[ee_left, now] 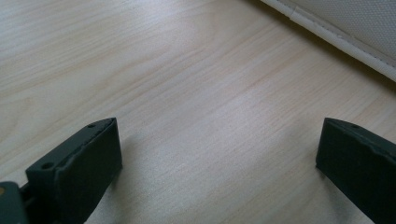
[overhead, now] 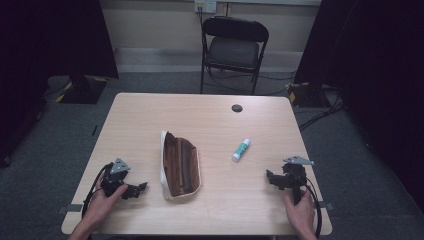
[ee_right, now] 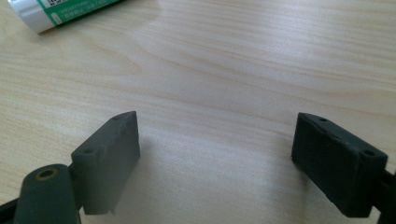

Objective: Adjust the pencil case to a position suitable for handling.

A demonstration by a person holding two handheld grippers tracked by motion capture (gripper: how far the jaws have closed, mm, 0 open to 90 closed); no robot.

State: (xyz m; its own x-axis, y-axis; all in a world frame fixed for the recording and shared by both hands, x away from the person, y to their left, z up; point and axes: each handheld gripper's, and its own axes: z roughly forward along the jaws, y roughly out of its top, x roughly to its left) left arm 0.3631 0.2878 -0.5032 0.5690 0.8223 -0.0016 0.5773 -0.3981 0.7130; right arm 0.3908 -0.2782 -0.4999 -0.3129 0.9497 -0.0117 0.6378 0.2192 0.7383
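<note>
Lab or studio, black curtains (overhead: pixel 50 35), cabled floor (overhead: pixel 320 107)

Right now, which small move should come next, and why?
Probably bring the right gripper forward-left to the glue stick: its jaws stand open and empty, the stick lies loose near it, and the pouch lies open beside it.

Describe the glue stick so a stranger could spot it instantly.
On the light wooden table, look right of the open brown pencil case with white edging. The small white glue stick with a green label lies there alone on its side: the only cylinder, far smaller than the case.
</note>
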